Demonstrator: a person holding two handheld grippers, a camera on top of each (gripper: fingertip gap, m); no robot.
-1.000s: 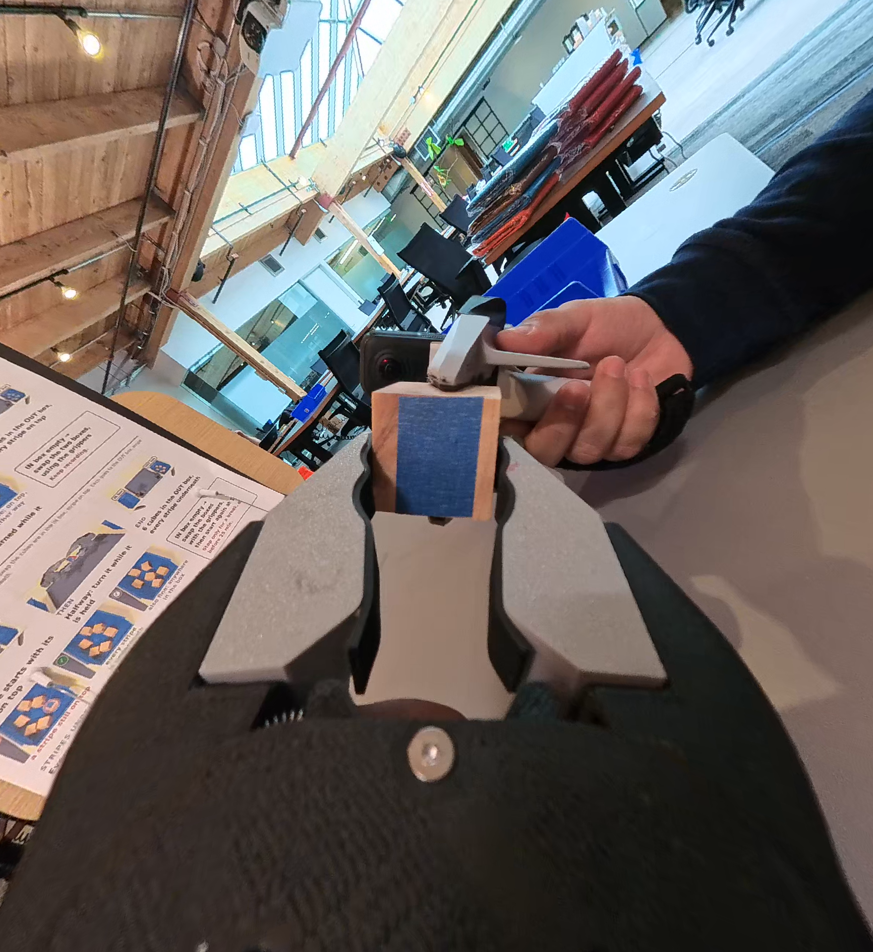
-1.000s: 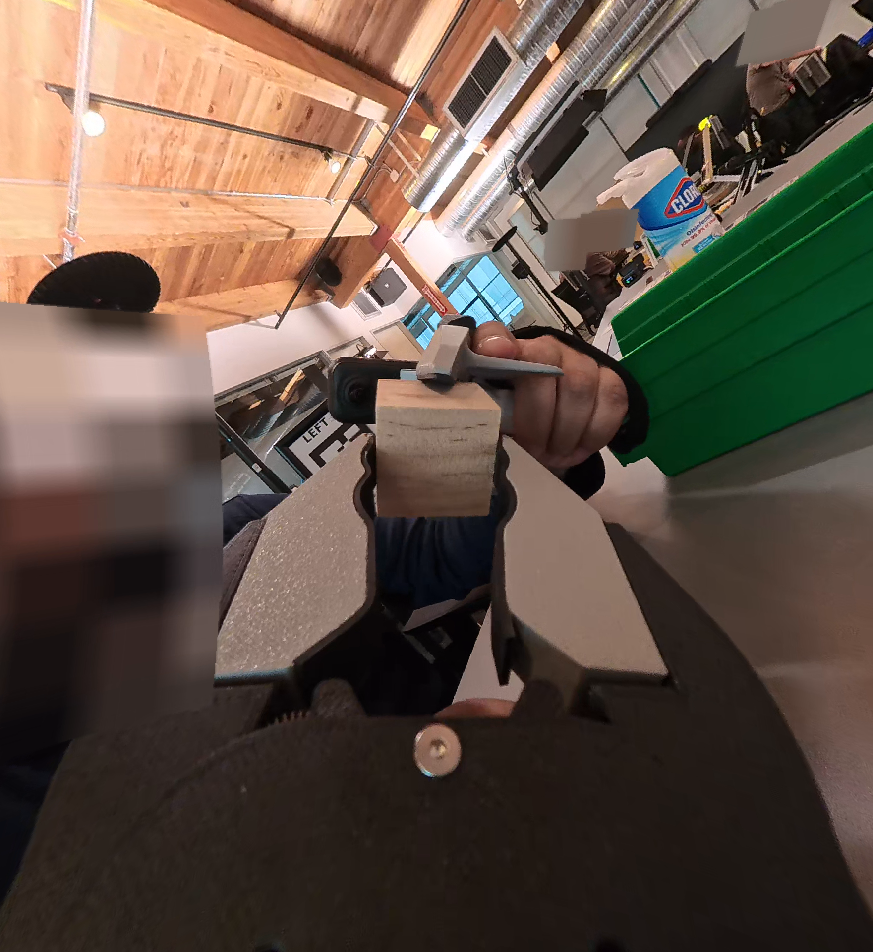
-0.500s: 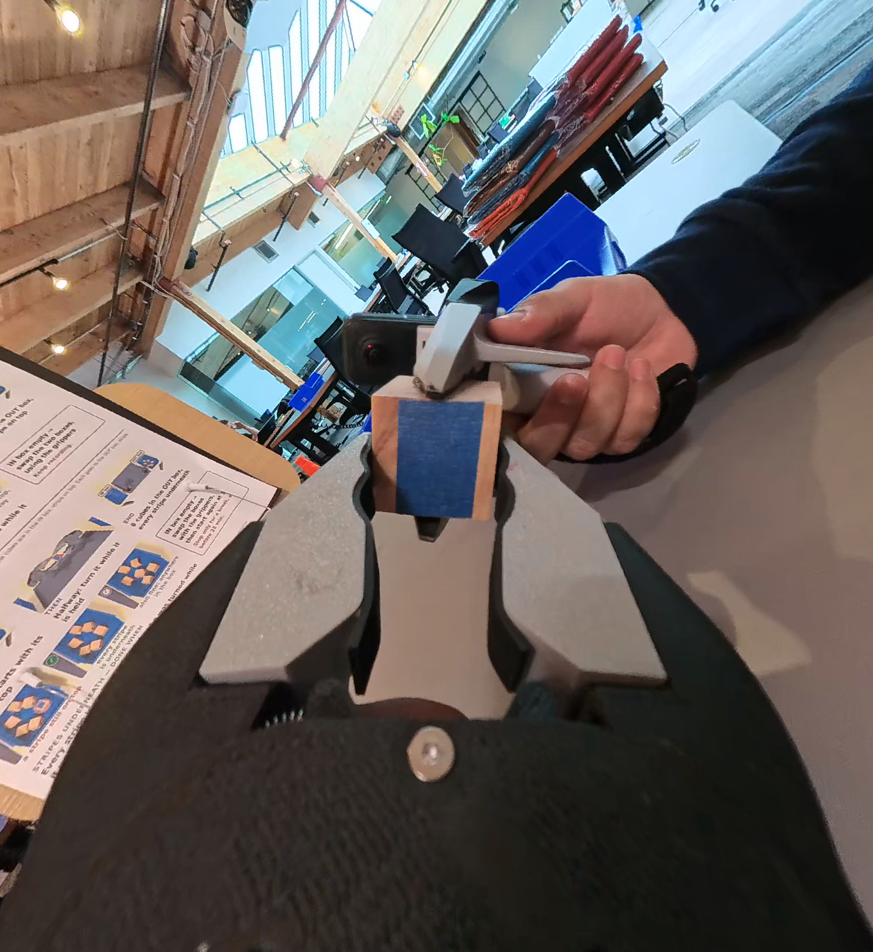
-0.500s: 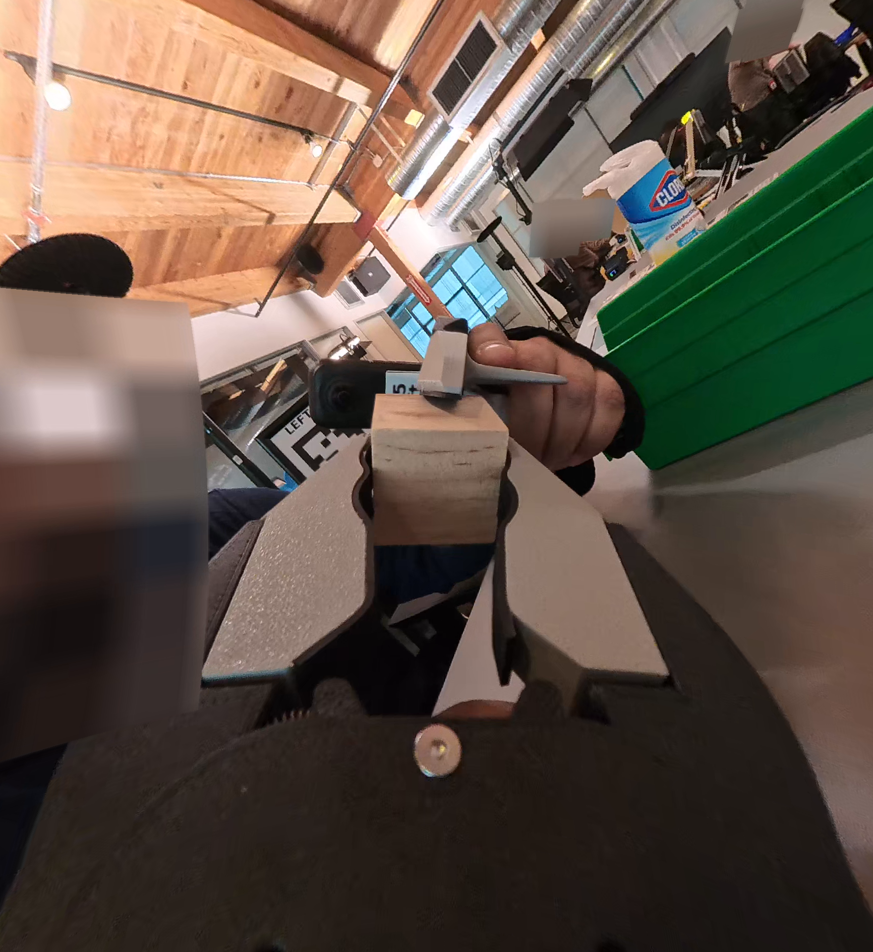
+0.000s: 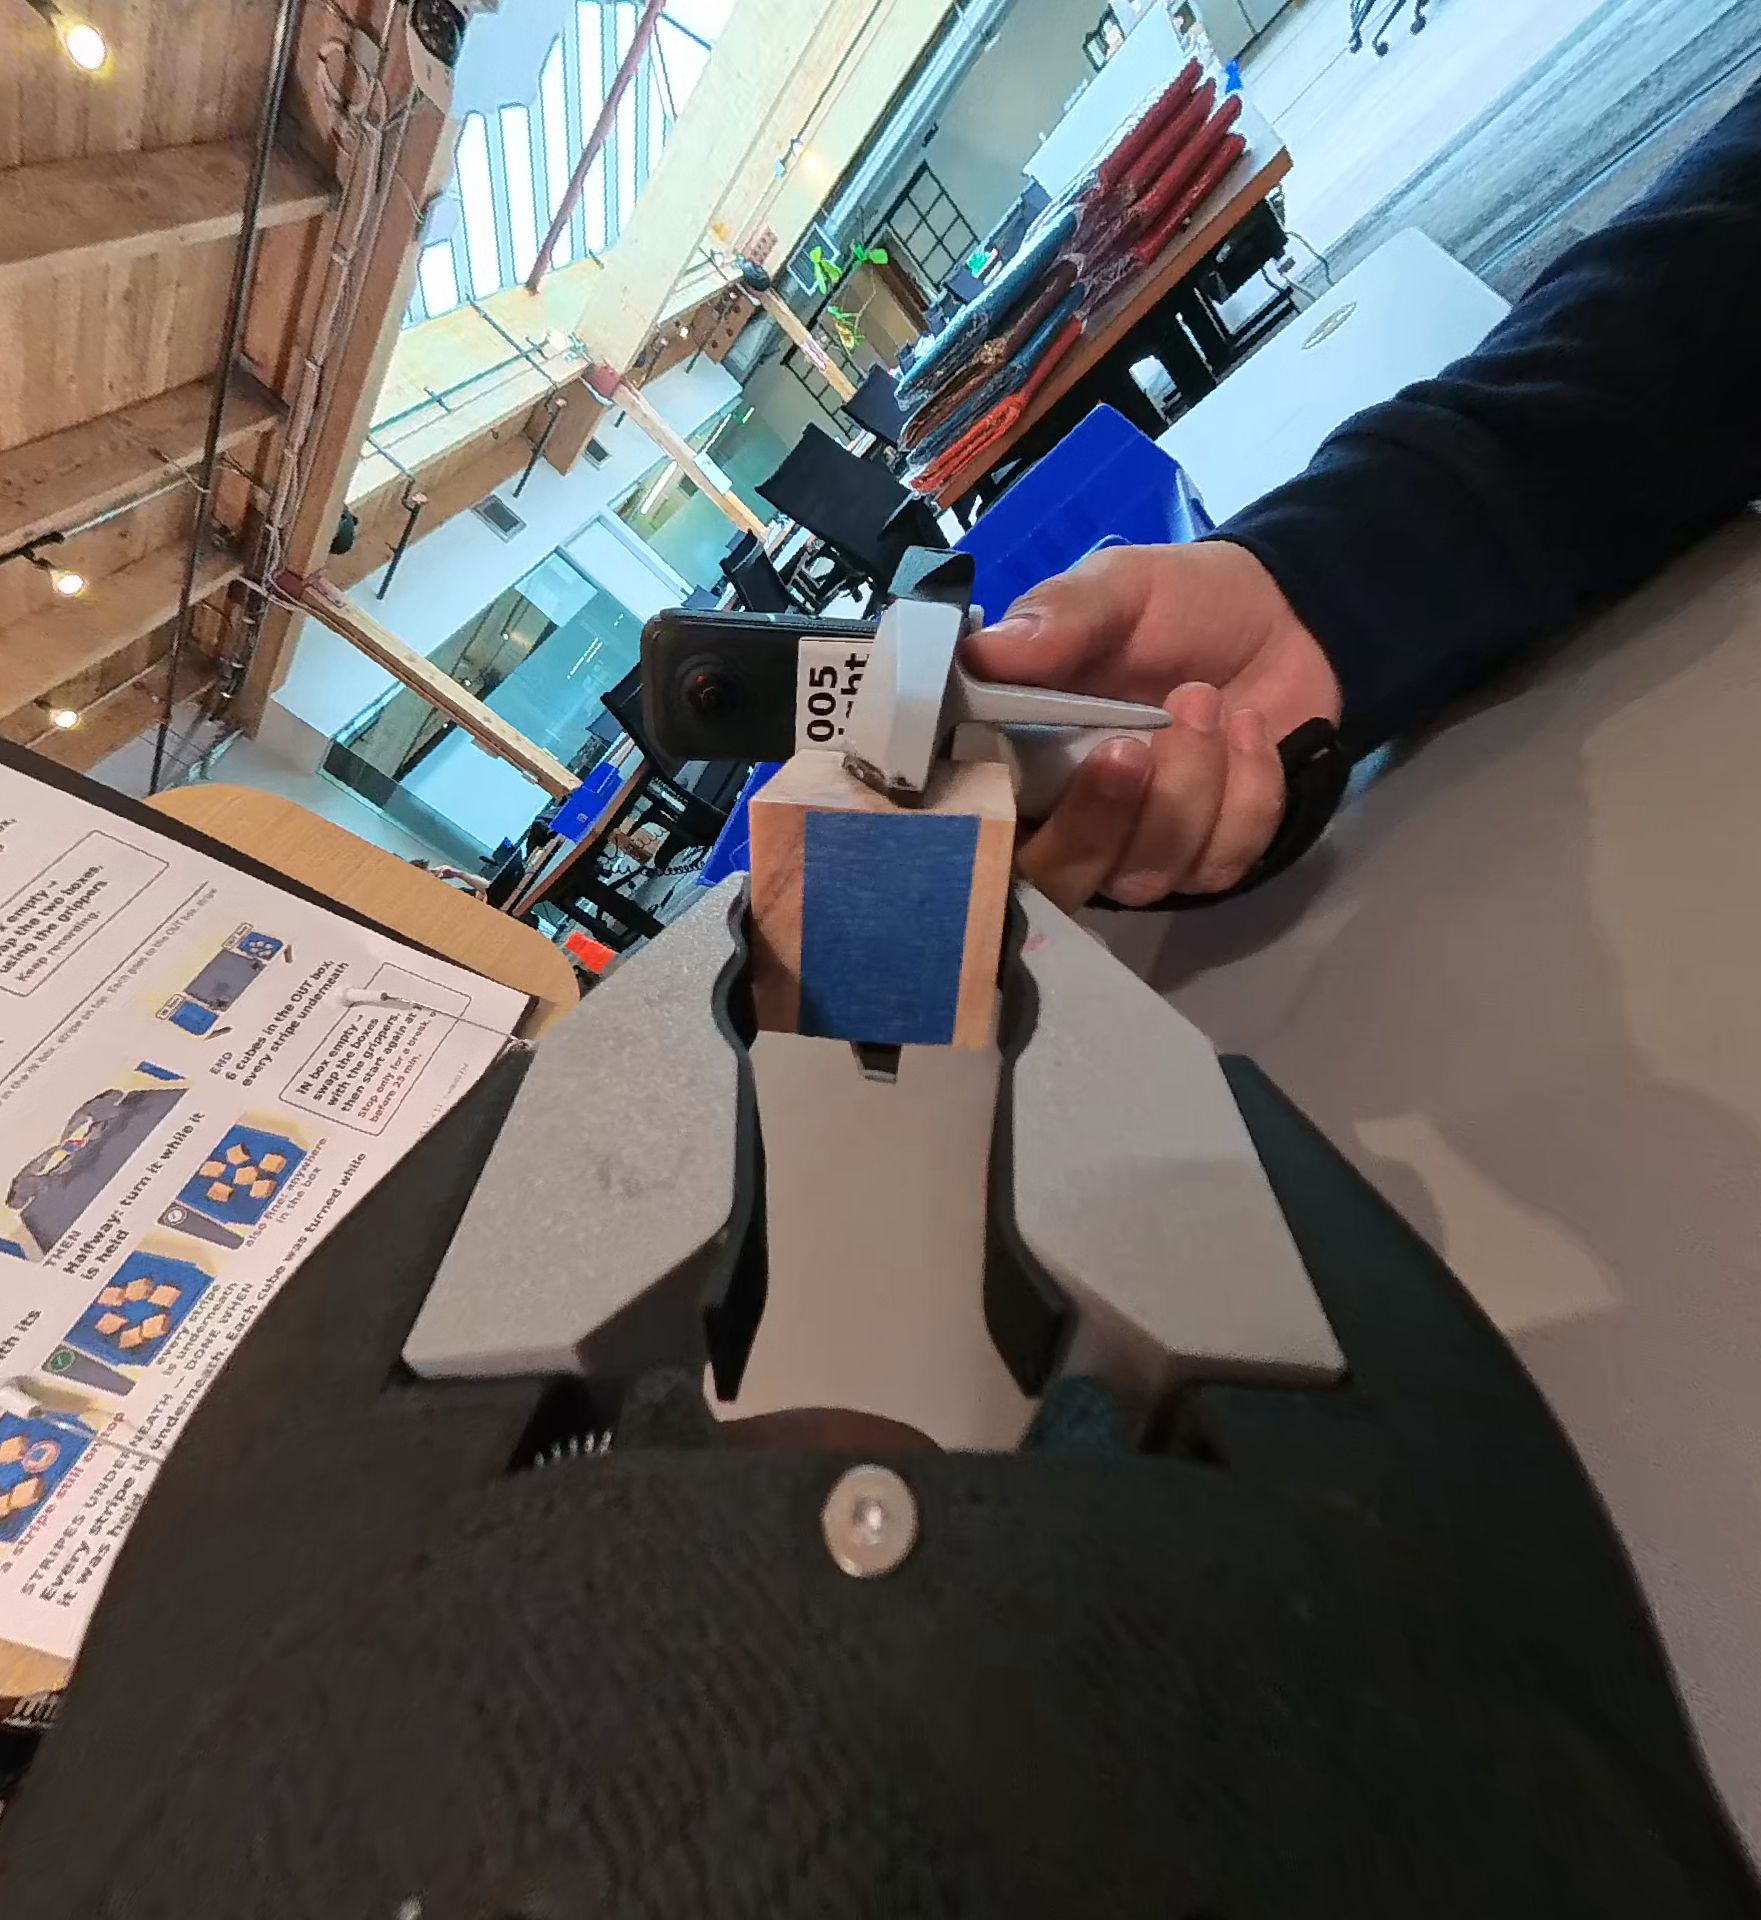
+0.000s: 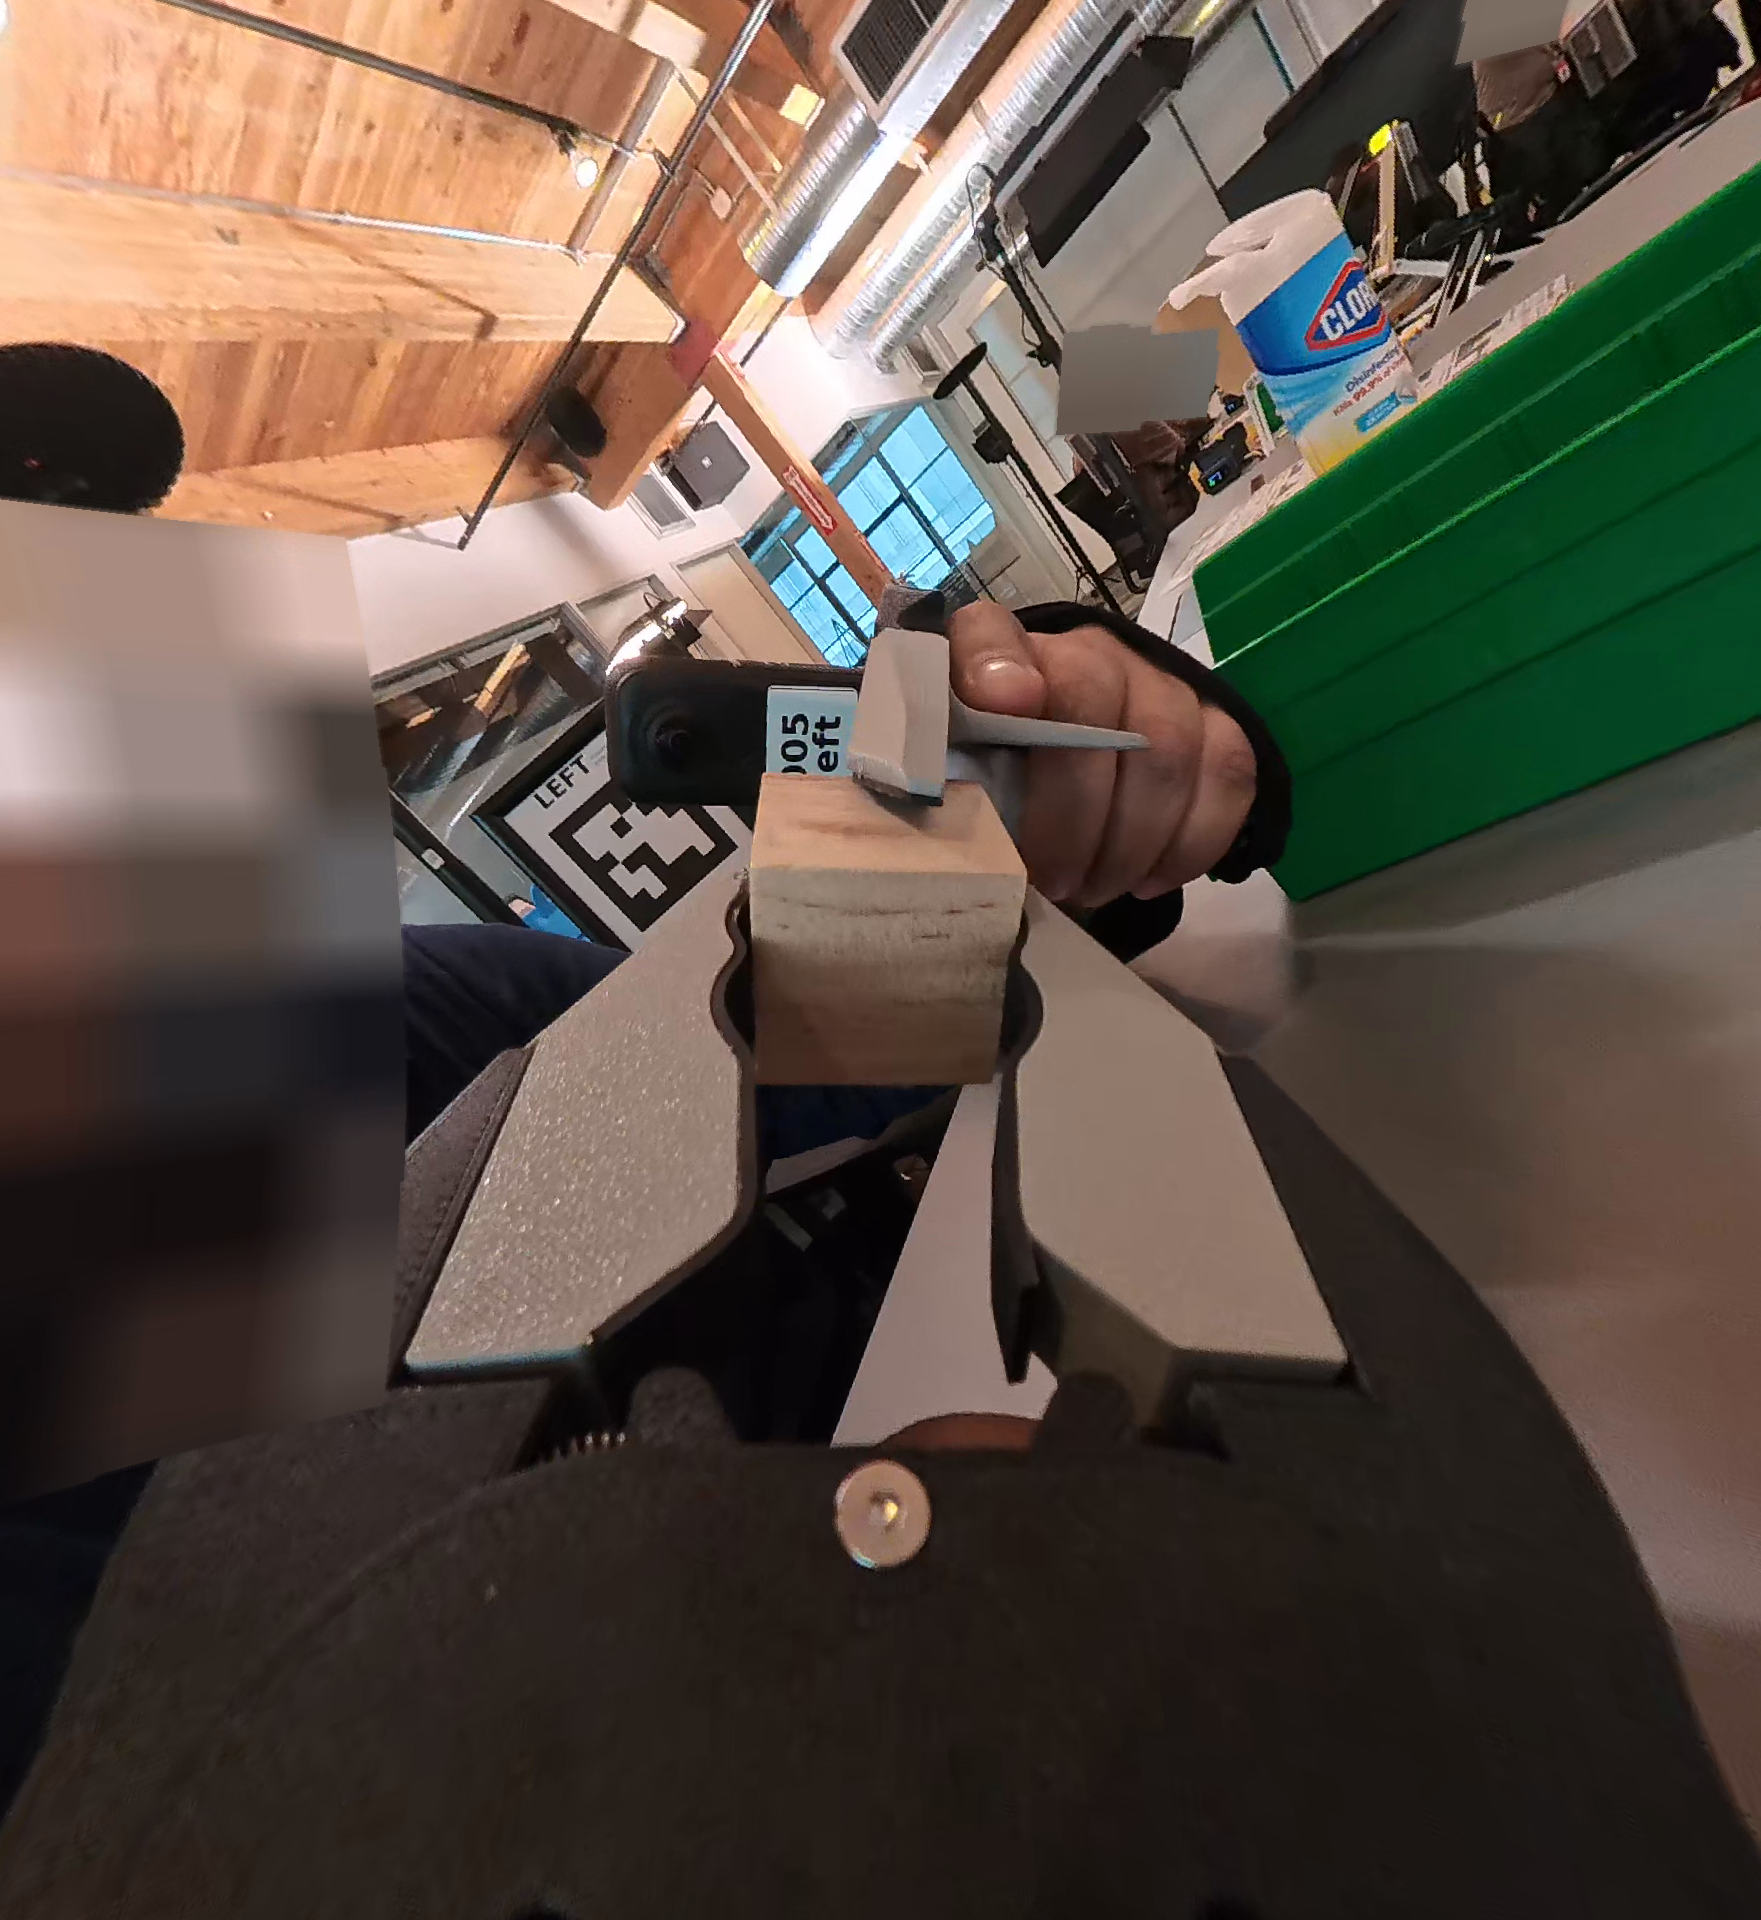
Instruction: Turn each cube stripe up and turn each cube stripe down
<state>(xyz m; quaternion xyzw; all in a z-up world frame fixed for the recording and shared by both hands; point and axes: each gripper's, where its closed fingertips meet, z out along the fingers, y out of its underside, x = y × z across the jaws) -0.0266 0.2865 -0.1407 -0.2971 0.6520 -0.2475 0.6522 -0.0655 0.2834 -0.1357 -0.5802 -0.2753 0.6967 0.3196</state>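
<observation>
One wooden cube (image 5: 881, 925) is held in the air between both grippers. In the left wrist view its blue stripe faces the camera, and my left gripper (image 5: 881, 940) is shut on its left and right sides. The right gripper's fingers (image 5: 912, 686) press on its top and underside. In the right wrist view the cube (image 6: 881, 966) shows a plain wood face. My right gripper (image 6: 881, 982) is shut on its sides, and one of the left gripper's fingers (image 6: 902, 717) rests on its top.
A grey table (image 5: 1582, 1143) lies below. A printed instruction sheet (image 5: 128, 1143) lies at the left. Green bins (image 6: 1582, 623) stand at the right with a wipes tub (image 6: 1312, 343) behind them. A blue bin (image 5: 1084, 499) is farther off. A person's hands (image 5: 1167, 707) hold the grippers.
Both grippers stay shut on the cube. The views have tilted a little and the opposite gripper's camera now shows more fully above the cube.
</observation>
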